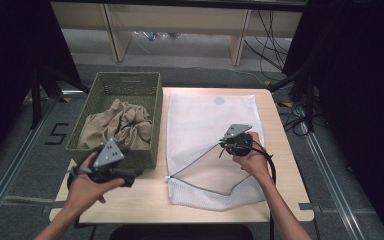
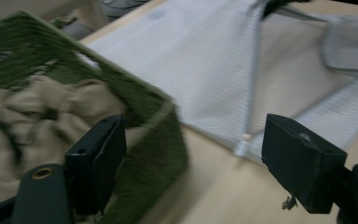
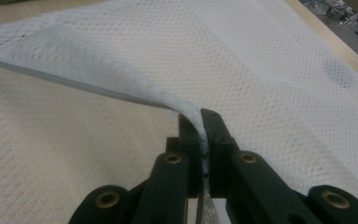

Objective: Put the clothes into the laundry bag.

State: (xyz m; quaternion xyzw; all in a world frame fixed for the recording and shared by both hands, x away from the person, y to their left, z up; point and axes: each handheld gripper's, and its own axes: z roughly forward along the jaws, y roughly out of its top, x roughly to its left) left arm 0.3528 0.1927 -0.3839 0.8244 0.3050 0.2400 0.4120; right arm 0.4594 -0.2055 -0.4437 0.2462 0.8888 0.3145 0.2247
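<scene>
A white mesh laundry bag (image 1: 200, 120) lies flat on the wooden table (image 1: 280, 200), its zipped mouth gaping toward the front. My right gripper (image 1: 225, 142) is shut on the upper edge of that mouth and holds it lifted; in the right gripper view the jaws pinch the mesh bag edge (image 3: 193, 121) between the right gripper (image 3: 200, 128) pads. A green woven basket (image 1: 125, 85) at the left holds crumpled beige cloth (image 1: 120, 125). My left gripper (image 1: 127, 175) hovers open by the basket's front right corner; in the left gripper view the left gripper (image 2: 191, 154) jaws stand wide over the basket (image 2: 154, 140) corner, cloth (image 2: 37, 116) and bag (image 2: 205, 60).
Wooden shelving legs (image 1: 117, 35) and cables (image 1: 275, 35) stand on the floor beyond the table. Dark curtains flank both sides. Bare tabletop shows along the front edge and right of the bag.
</scene>
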